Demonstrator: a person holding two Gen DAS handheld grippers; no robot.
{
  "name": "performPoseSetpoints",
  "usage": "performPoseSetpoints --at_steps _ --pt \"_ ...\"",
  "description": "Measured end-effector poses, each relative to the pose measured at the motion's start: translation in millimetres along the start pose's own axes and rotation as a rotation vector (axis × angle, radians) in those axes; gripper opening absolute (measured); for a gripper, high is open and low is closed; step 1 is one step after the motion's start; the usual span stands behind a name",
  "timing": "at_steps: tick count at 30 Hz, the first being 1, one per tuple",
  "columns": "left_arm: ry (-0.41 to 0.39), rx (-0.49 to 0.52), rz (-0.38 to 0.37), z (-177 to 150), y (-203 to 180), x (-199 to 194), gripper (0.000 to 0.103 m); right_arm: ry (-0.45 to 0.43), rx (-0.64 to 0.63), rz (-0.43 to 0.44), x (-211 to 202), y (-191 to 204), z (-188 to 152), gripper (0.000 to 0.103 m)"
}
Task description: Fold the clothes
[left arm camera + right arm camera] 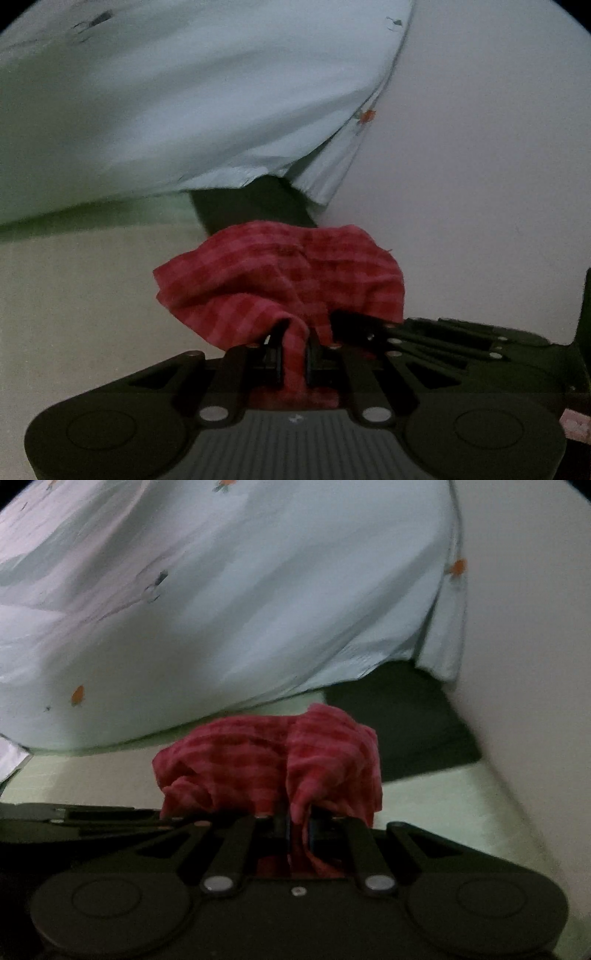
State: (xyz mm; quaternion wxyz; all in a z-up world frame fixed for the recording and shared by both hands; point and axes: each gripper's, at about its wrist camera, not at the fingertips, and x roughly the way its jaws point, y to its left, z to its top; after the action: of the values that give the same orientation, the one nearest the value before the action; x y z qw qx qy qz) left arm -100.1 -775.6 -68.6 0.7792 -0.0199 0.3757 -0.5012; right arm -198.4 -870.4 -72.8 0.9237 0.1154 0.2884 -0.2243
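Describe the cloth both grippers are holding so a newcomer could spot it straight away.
Start at the big pale blue sheet with small orange motifs filling the upper view. Just below its hanging edge is the red checked cloth, bunched up and pinched by the right gripper and the left gripper. It is the only red, chequered item.

Red checked cloth (280, 280): woven fabric, soft, matt, slightly napped, with a frayed thread at one edge. Pale sheet (229, 609): thin smooth cloth, matt, printed with small orange motifs. Left gripper (294, 354) and right gripper (299, 829): black matt plastic links, dull silver metal pivot pins; ribbed grey panel on the left body. Wall (480, 147): plain, smooth, matt.
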Motion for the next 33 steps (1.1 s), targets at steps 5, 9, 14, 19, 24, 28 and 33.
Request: performPoseSetpoints --at_steps 5,9,14,19,24,28,33 --pt "-0.001 0.019 -0.004 25 -18 42 0.012 -0.027 0.002 -0.025 17 -42 17 0.009" --pt "-0.012 0.029 -0.004 51 -17 77 0.012 -0.045 0.012 -0.055 39 -61 36 0.009" --pt "-0.019 0.007 -0.003 93 -15 121 0.012 -0.051 0.002 -0.105 83 -83 71 0.009" --pt "-0.046 -0.033 0.032 136 -3 184 0.017 -0.051 -0.019 -0.157 139 -110 110 0.01" --pt "0.005 -0.029 0.215 146 26 233 0.046 -0.011 -0.128 -0.318 205 -130 128 0.071" --pt "0.059 -0.01 0.296 140 49 236 0.058 0.059 -0.021 -0.349 217 -150 124 0.073" --pt "0.077 0.051 0.268 124 43 202 0.065 0.09 0.09 -0.323 181 -158 110 0.08"
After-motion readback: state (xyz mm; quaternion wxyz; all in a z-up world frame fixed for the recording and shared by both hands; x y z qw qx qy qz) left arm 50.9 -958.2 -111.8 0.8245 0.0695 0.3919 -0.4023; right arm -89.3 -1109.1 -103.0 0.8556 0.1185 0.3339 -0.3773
